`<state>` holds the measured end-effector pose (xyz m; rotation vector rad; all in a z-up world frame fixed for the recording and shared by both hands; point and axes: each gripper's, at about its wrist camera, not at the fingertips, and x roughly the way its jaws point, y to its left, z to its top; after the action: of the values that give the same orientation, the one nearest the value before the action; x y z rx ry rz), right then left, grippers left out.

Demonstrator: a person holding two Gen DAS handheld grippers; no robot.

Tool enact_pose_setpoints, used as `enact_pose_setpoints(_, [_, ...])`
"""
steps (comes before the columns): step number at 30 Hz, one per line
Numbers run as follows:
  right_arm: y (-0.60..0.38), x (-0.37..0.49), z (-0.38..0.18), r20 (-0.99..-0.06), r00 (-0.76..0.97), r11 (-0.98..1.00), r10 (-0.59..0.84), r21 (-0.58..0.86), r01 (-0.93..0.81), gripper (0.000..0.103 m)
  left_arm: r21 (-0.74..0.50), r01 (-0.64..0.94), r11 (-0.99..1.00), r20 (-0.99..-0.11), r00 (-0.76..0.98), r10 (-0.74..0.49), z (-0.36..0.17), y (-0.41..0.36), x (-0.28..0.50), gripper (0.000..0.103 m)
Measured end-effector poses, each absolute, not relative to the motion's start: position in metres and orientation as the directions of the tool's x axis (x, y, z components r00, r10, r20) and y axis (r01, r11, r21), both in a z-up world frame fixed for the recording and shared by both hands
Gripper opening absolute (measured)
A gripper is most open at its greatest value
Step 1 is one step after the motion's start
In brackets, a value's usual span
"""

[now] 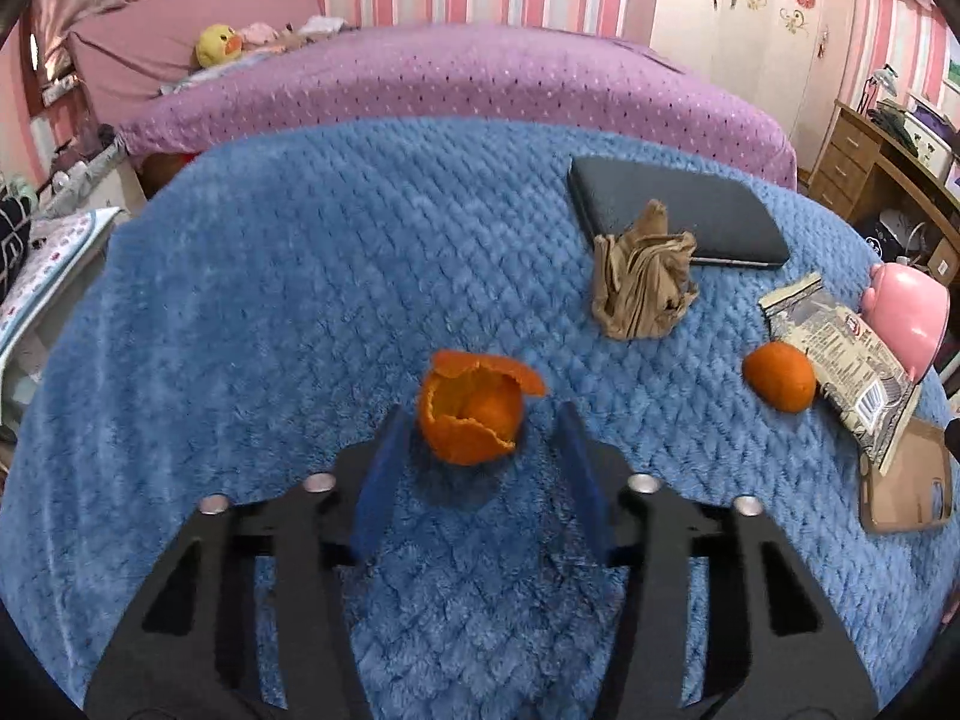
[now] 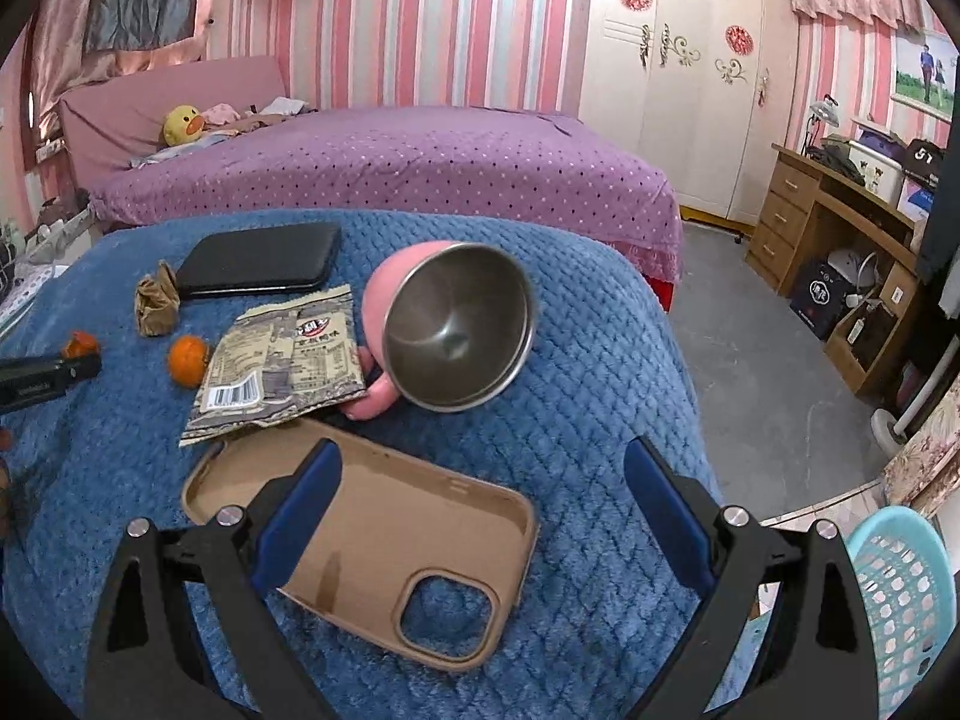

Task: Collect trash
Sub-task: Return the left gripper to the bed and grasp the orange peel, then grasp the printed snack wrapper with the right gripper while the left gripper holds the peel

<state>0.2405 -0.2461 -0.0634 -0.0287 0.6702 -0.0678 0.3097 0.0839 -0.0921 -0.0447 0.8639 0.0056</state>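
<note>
An orange peel [image 1: 468, 420], torn open like a cup, lies on the blue blanket [image 1: 270, 300]. My left gripper [image 1: 483, 417] straddles it; the left finger is close against the peel and a gap shows at the right finger. Farther right lie a crumpled brown paper [image 1: 642, 288] and an empty snack wrapper [image 1: 840, 360]. The right wrist view has the wrapper [image 2: 282, 360] at left of centre. My right gripper [image 2: 483, 450] stands wide open above a tan phone case [image 2: 390, 534], holding nothing.
A whole orange [image 1: 780, 384], a black flat case [image 1: 678, 216] and a pink steel-lined cup [image 2: 456, 330] on its side share the blanket. A light blue basket [image 2: 900, 600] stands on the floor at the lower right. A purple bed lies behind.
</note>
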Motion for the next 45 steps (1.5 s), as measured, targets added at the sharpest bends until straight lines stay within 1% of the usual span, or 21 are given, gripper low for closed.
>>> enact_pose_setpoints(1, [-0.246, 0.242, -0.064, -0.622, 0.78, 0.998, -0.067, -0.042, 0.053, 0.093, -0.048, -0.018, 0.999, -0.757, 0.653, -0.025, -0.092, 0.085, 0.309, 0.037])
enact_pose_setpoints(3, [-0.241, 0.244, -0.064, -0.622, 0.78, 0.998, -0.06, -0.043, 0.042, 0.093, -0.054, -0.011, 0.998, -0.752, 0.658, -0.034, -0.091, 0.085, 0.307, 0.026])
enact_pose_setpoints(4, [-0.237, 0.243, -0.064, -0.619, 0.783, 0.998, -0.056, -0.049, 0.033, 0.093, -0.054, -0.007, 0.999, -0.748, 0.663, -0.036, -0.09, 0.084, 0.306, 0.024])
enact_pose_setpoints(8, [-0.214, 0.238, -0.061, -0.606, 0.794, 0.997, -0.04, -0.08, -0.011, 0.093, -0.061, -0.002, 0.998, -0.73, 0.683, -0.043, -0.085, 0.085, 0.295, 0.022])
enact_pose_setpoints(12, [-0.185, 0.237, -0.058, -0.602, 0.798, 0.994, 0.014, -0.075, -0.074, 0.093, -0.059, -0.013, 0.998, -0.702, 0.711, -0.032, -0.075, 0.09, 0.278, 0.022])
enact_pose_setpoints(17, [-0.138, 0.247, -0.068, -0.619, 0.785, 0.973, -0.007, -0.186, -0.138, 0.093, -0.019, -0.034, 0.999, -0.692, 0.722, 0.011, -0.07, 0.101, 0.268, 0.022])
enact_pose_setpoints(19, [-0.121, 0.256, -0.075, -0.627, 0.777, 0.953, -0.06, -0.268, -0.143, 0.092, -0.028, -0.046, 0.999, -0.694, 0.72, 0.014, -0.068, 0.109, 0.268, 0.022])
enact_pose_setpoints(20, [-0.117, 0.26, -0.077, -0.631, 0.772, 0.945, -0.076, -0.292, -0.146, 0.089, -0.032, -0.054, 0.998, -0.694, 0.719, 0.017, -0.068, 0.114, 0.268, 0.022])
enact_pose_setpoints(21, [-0.112, 0.265, -0.08, -0.64, 0.763, 0.937, -0.095, -0.316, -0.149, 0.082, -0.033, -0.059, 0.998, -0.694, 0.72, 0.02, -0.067, 0.117, 0.268, 0.022])
enact_pose_setpoints(22, [-0.109, 0.269, -0.083, -0.647, 0.754, 0.93, -0.111, -0.335, -0.15, 0.079, -0.037, -0.065, 0.997, -0.692, 0.722, 0.021, -0.066, 0.12, 0.267, 0.022])
enact_pose_setpoints(24, [-0.105, 0.276, -0.087, -0.654, 0.744, 0.918, -0.138, -0.367, -0.153, 0.066, -0.051, -0.073, 0.996, -0.689, 0.725, 0.018, -0.065, 0.125, 0.266, 0.022])
enact_pose_setpoints(27, [-0.106, 0.282, -0.086, -0.661, 0.738, 0.92, -0.134, -0.359, -0.155, 0.057, -0.049, -0.076, 0.996, -0.684, 0.729, 0.022, -0.063, 0.126, 0.267, 0.022])
enact_pose_setpoints(28, [-0.108, 0.282, -0.083, -0.656, 0.744, 0.923, -0.126, -0.352, -0.155, 0.055, -0.043, -0.075, 0.996, -0.682, 0.731, 0.026, -0.063, 0.125, 0.267, 0.022])
enact_pose_setpoints(30, [-0.11, 0.279, -0.076, -0.646, 0.756, 0.928, -0.108, -0.337, -0.156, 0.035, -0.042, -0.071, 0.997, -0.679, 0.733, 0.024, -0.062, 0.124, 0.267, 0.022])
enact_pose_setpoints(31, [-0.112, 0.278, -0.072, -0.637, 0.763, 0.93, -0.105, -0.334, -0.151, 0.031, -0.045, -0.069, 0.997, -0.678, 0.735, 0.021, -0.061, 0.123, 0.266, 0.022])
enact_pose_setpoints(34, [-0.121, 0.273, -0.06, -0.615, 0.784, 0.94, -0.087, -0.31, -0.139, 0.022, -0.033, -0.071, 0.997, -0.674, 0.738, 0.03, -0.059, 0.121, 0.264, 0.022])
enact_pose_setpoints(37, [-0.134, 0.265, -0.043, -0.594, 0.803, 0.957, -0.049, -0.257, -0.131, 0.014, -0.025, -0.07, 0.997, -0.664, 0.746, 0.036, -0.054, 0.118, 0.261, 0.022])
enact_pose_setpoints(39, [-0.142, 0.257, -0.033, -0.582, 0.813, 0.965, -0.027, -0.226, -0.13, 0.007, -0.035, -0.071, 0.997, -0.657, 0.754, 0.031, -0.049, 0.115, 0.258, 0.022])
enact_pose_setpoints(45, [-0.173, 0.231, -0.016, -0.571, 0.821, 0.981, 0.023, -0.144, -0.127, 0.006, -0.045, -0.029, 0.999, -0.632, 0.775, -0.006, -0.038, 0.092, 0.246, 0.022])
